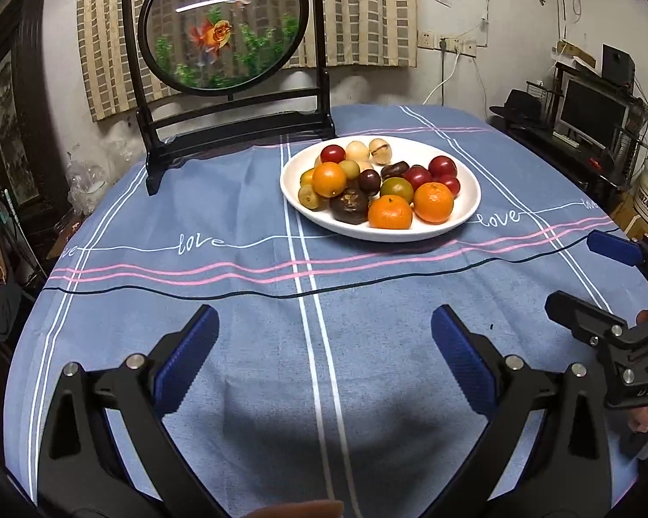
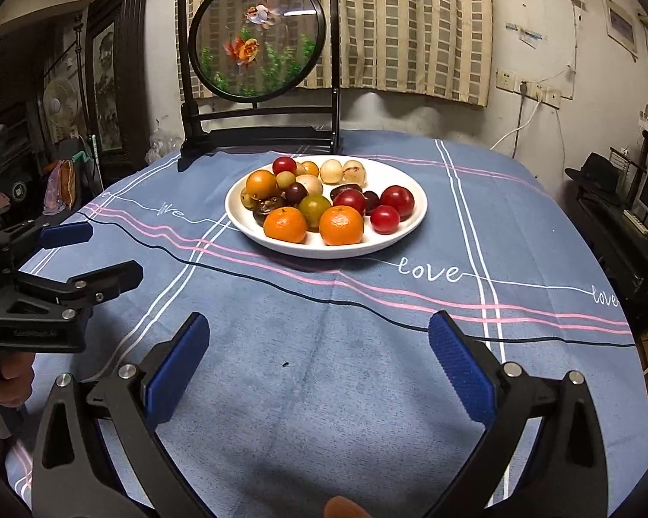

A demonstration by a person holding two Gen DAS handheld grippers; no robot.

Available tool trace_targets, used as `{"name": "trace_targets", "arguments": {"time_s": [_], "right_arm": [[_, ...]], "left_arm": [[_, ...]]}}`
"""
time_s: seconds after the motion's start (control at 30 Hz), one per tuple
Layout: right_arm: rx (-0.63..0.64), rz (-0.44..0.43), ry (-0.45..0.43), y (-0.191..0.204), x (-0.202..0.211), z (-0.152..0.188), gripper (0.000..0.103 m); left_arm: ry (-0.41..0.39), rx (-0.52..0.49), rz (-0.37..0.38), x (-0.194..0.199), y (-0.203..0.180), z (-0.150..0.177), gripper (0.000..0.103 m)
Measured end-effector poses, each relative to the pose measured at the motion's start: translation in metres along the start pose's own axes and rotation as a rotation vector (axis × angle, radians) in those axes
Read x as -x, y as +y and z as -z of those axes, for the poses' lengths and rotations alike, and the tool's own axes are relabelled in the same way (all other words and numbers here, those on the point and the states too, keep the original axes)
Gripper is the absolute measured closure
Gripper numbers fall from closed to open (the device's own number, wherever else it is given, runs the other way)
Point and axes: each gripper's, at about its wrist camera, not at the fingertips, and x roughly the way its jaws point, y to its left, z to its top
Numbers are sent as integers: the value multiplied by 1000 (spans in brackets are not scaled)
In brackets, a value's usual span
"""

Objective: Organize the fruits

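Note:
A white plate [image 1: 466, 211] [image 2: 410, 233] sits mid-table, piled with fruit: three oranges, one at the front [image 1: 389, 213] [image 2: 341, 225], red plums [image 1: 442, 167] [image 2: 397, 200], green and pale round fruits, and dark ones. My left gripper [image 1: 324, 328] is open and empty over the near cloth, well short of the plate; it also shows at the left edge of the right wrist view [image 2: 112, 254]. My right gripper [image 2: 319, 336] is open and empty, also short of the plate; it shows at the right edge of the left wrist view [image 1: 570, 272].
A blue striped tablecloth [image 1: 237, 302] [image 2: 324, 388] covers the round table. A black-framed goldfish screen [image 1: 224, 26] [image 2: 259, 34] stands behind the plate. A desk with a monitor [image 1: 592, 112] is off to the right.

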Motion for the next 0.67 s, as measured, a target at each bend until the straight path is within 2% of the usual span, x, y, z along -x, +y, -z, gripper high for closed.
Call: {"name": "trace_targets", "arguments": {"time_s": [0.33, 0.47, 0.67], "right_arm": [[-3, 3, 8, 0, 0, 1, 1], [-8, 5, 13, -1, -1, 1, 1], [-20, 4, 31, -3, -5, 2, 1]], "left_arm": [[13, 8, -8, -3, 2, 2, 2], [7, 5, -46, -4, 2, 2, 2], [18, -1, -59, -8, 2, 4, 2]]}}
